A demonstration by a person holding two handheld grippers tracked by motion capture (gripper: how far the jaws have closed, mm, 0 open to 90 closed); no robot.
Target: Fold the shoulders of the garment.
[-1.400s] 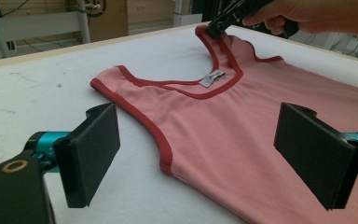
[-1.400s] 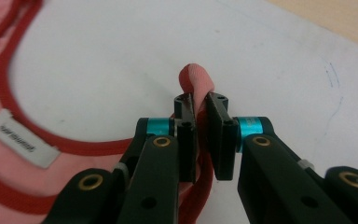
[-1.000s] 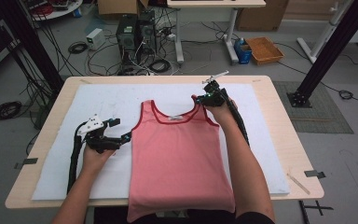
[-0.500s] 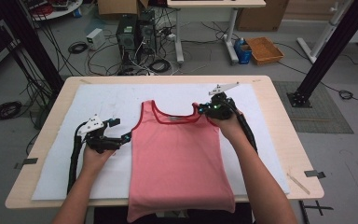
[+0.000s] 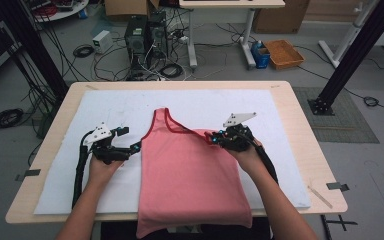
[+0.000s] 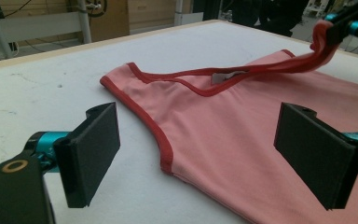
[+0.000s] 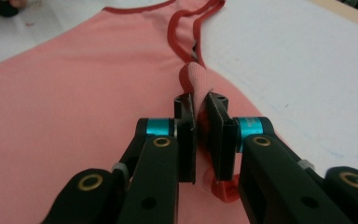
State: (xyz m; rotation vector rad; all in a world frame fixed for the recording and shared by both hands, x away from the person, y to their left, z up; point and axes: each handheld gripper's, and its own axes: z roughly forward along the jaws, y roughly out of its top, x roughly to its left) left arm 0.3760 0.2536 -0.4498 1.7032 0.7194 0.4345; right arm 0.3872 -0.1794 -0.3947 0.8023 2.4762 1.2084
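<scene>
Here the right tool (image 5: 214, 137) pinches the top's (image 5: 190, 175) right strap, lifted toward nine o'clock over the body. The top lies flat mid-desk (image 5: 300, 110), long axis twelve to six. The left tool (image 5: 136, 148), wide open and empty, waits at its nine o'clock edge.

Overhead view, two close gripper-mounted views

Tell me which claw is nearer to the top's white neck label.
Right. The right claw is shut on the tank top's shoulder strap beside the label; the left claw waits open at the shirt's opposite edge.
</scene>
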